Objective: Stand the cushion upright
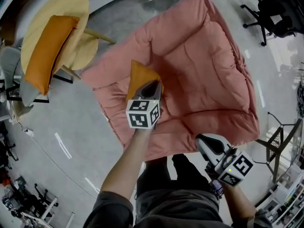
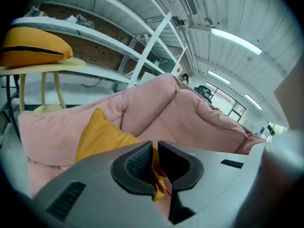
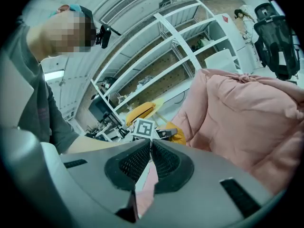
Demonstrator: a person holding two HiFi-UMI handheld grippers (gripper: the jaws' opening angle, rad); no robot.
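Note:
A small orange cushion (image 1: 140, 77) hangs over the big pink padded seat (image 1: 199, 65), and my left gripper (image 1: 151, 87) is shut on its near corner. In the left gripper view the orange cushion (image 2: 102, 134) stretches away to the left, its fabric pinched between the jaws of the left gripper (image 2: 155, 148). My right gripper (image 1: 203, 140) hovers at the pink seat's near edge. Its tips (image 3: 150, 145) meet with nothing between them, and the pink seat (image 3: 247, 113) fills the right side of that view.
A second orange cushion (image 1: 47, 51) lies on a round yellow table (image 1: 76, 6) at the far left. A black office chair (image 1: 273, 11) stands at the back right. Metal frames and shelving (image 1: 280, 146) crowd the right edge. Grey floor surrounds the seat.

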